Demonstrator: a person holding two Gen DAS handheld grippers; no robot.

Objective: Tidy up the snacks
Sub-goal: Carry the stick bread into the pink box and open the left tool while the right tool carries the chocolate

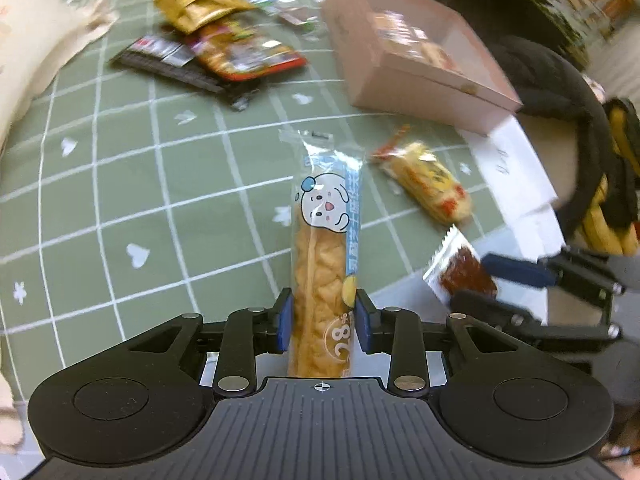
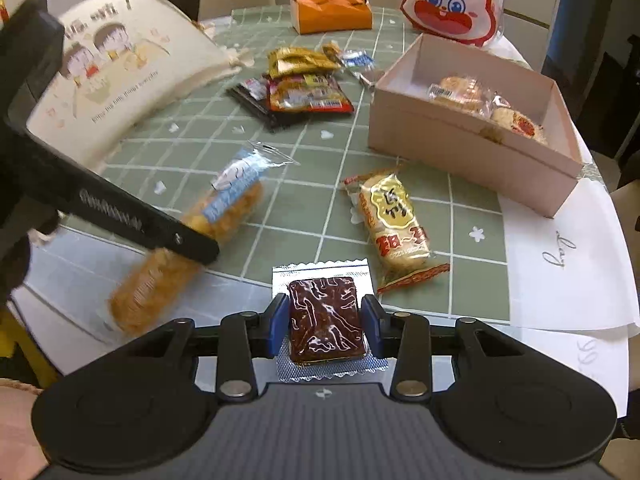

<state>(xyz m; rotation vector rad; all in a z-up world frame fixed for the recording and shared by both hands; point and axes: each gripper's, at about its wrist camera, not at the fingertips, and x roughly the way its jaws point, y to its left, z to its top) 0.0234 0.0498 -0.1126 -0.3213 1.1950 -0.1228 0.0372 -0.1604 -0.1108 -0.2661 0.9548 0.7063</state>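
My left gripper (image 1: 323, 322) is shut on a long yellow pastry stick in a clear wrapper with a cartoon face (image 1: 324, 240), held above the green checked tablecloth (image 1: 120, 184); the stick also shows in the right wrist view (image 2: 192, 240). My right gripper (image 2: 326, 322) is shut on a small dark brown snack packet (image 2: 326, 314), seen from the left wrist too (image 1: 460, 272). A yellow rice cracker packet (image 2: 394, 220) lies on the cloth between them. A pink open box (image 2: 472, 148) at the right holds a few wrapped snacks (image 2: 460, 92).
A pile of snack packets (image 2: 304, 84) lies at the table's middle far side. A cream pouch with cartoon children (image 2: 120, 76) stands at the left. An orange box (image 2: 332, 10) and a rabbit bag (image 2: 452, 0) stand at the back. White paper (image 2: 560, 260) lies at the right edge.
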